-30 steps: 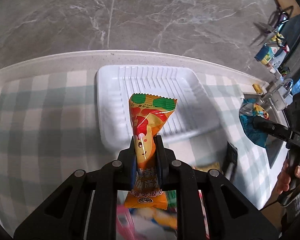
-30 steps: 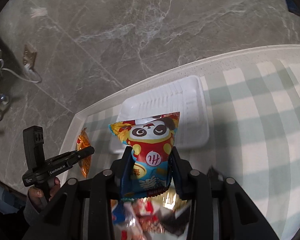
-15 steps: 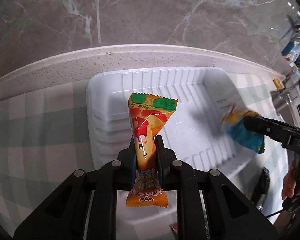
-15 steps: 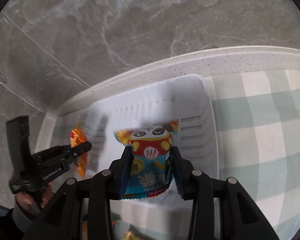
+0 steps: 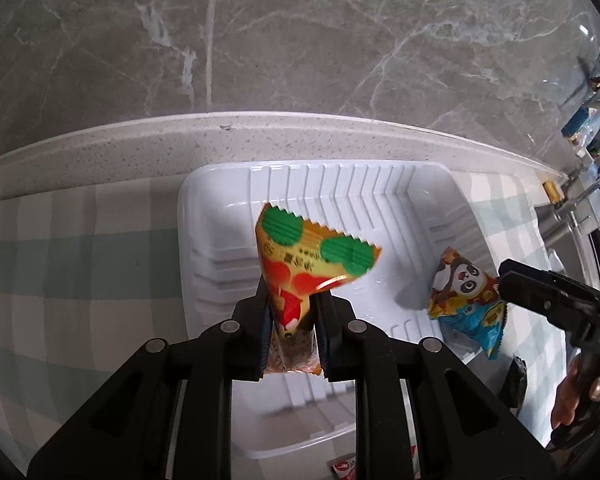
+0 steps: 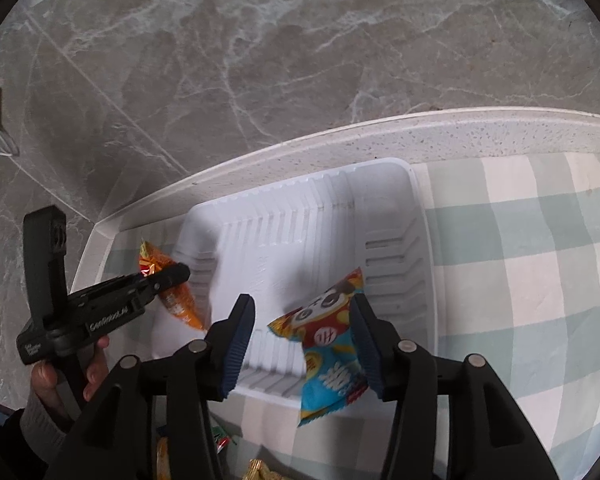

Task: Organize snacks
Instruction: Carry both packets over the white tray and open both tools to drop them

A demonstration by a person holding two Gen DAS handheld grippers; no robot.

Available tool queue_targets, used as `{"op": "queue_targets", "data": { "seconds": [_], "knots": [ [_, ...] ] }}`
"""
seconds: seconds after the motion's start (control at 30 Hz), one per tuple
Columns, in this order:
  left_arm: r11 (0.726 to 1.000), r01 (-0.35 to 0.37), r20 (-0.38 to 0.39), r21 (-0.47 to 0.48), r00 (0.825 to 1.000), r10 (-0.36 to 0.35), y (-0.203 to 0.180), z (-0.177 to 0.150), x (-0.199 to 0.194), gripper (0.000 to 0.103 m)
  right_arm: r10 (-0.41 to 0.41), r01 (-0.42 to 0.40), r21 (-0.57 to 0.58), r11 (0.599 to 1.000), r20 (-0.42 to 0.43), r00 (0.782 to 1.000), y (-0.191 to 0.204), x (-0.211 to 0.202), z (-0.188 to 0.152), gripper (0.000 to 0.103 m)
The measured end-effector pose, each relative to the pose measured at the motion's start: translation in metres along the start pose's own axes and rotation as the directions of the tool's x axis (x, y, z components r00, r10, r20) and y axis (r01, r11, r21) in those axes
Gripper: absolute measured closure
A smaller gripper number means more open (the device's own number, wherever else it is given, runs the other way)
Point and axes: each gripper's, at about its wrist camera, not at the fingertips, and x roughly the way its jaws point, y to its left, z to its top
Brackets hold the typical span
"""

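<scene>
The left gripper (image 5: 291, 322) pinches the orange packet (image 5: 304, 264) over the white tray (image 5: 204, 248), while the right gripper (image 6: 302, 330), spread wide, drops the panda packet (image 6: 328, 344), which could slide over the near rim

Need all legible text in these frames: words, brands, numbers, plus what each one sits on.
"GenRobot.AI": on the side of the left claw, seen from the right wrist.
"PAS": cut off at the frame edge, on the body of the right claw.
Orange packet: Chinese print and a small number, too blurred to read.
Panda packet: a character in a red circle and white characters on blue, not legible.
White tray: no text.
</scene>
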Motion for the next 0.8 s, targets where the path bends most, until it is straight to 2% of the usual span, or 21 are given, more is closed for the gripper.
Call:
{"op": "queue_targets", "data": {
  "seconds": [0.07, 0.4, 0.63, 0.8],
  "knots": [
    [1.0, 0.003, 0.009, -0.003, 1.0, -0.003, -0.001, -0.001, -0.003, 0.086, 0.002, -0.002, -0.005, 1.0, 0.007, 1.0, 0.002, -0.004, -0.003, 0.049],
    [0.994, 0.106, 0.033, -0.032, 0.994, -0.105, -0.001, 0.0, -0.015, 0.085, 0.032, -0.032, 0.005, 0.999, 0.018, 0.999, 0.007, -0.015, -0.018, 0.044],
    [0.997, 0.076, -0.047, -0.026, 0.996, -0.077, -0.004, -0.005, 0.011, 0.085, 0.034, -0.034, -0.004, 0.999, 0.018, 0.999, 0.014, -0.014, -0.021, 0.042],
    [0.996, 0.082, -0.047, -0.041, 0.995, -0.083, 0.0, -0.01, 0.017, 0.085, 0.035, -0.035, -0.012, 0.999, 0.011, 0.999, 0.017, -0.011, -0.022, 0.042]
  ]
}}
